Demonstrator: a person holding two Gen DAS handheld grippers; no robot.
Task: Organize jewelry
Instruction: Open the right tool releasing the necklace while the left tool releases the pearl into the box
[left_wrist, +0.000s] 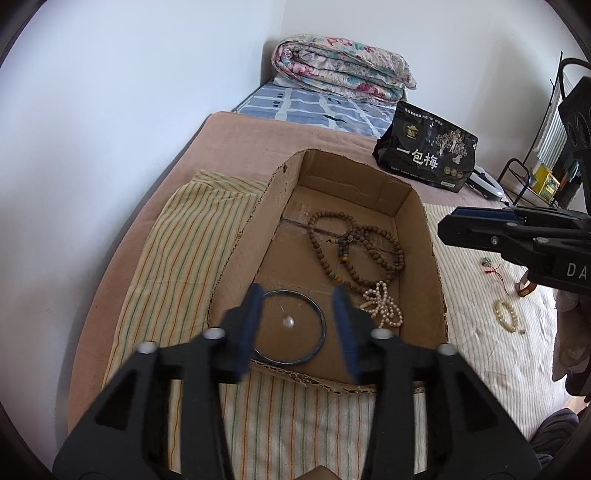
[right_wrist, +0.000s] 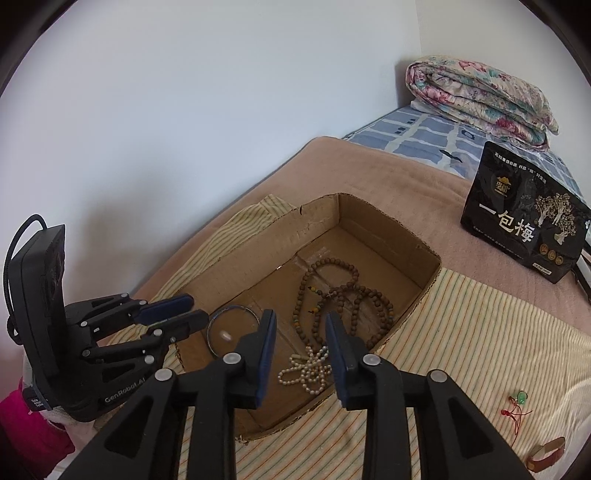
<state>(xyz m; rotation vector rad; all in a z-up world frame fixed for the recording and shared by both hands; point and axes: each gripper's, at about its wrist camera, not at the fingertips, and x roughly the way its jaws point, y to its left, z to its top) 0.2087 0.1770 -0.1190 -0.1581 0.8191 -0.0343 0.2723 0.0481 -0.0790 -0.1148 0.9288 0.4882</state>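
Observation:
An open cardboard box (left_wrist: 240, 240) (right_wrist: 369, 229) sits on a striped cloth on the bed. It holds a brown bead necklace (left_wrist: 373, 254) (right_wrist: 354, 299), a white pearl strand (left_wrist: 384, 306) (right_wrist: 306, 369), a dark bangle (left_wrist: 324, 328) (right_wrist: 209, 332) and a small white bead (left_wrist: 288, 321) inside the bangle. My left gripper (left_wrist: 297, 295) (right_wrist: 192, 310) hangs open over the bangle with nothing between its fingers. My right gripper (right_wrist: 301, 332) (left_wrist: 443, 225) is open just above the pearl strand and holds nothing.
On the cloth right of the box lie a pale bead bracelet (left_wrist: 508, 314), a red cord with a green charm (left_wrist: 491, 264) (right_wrist: 519, 402) and a brown band (right_wrist: 546, 452). A black snack bag (left_wrist: 428, 151) (right_wrist: 524, 225) and a folded floral quilt (left_wrist: 340, 66) stand behind.

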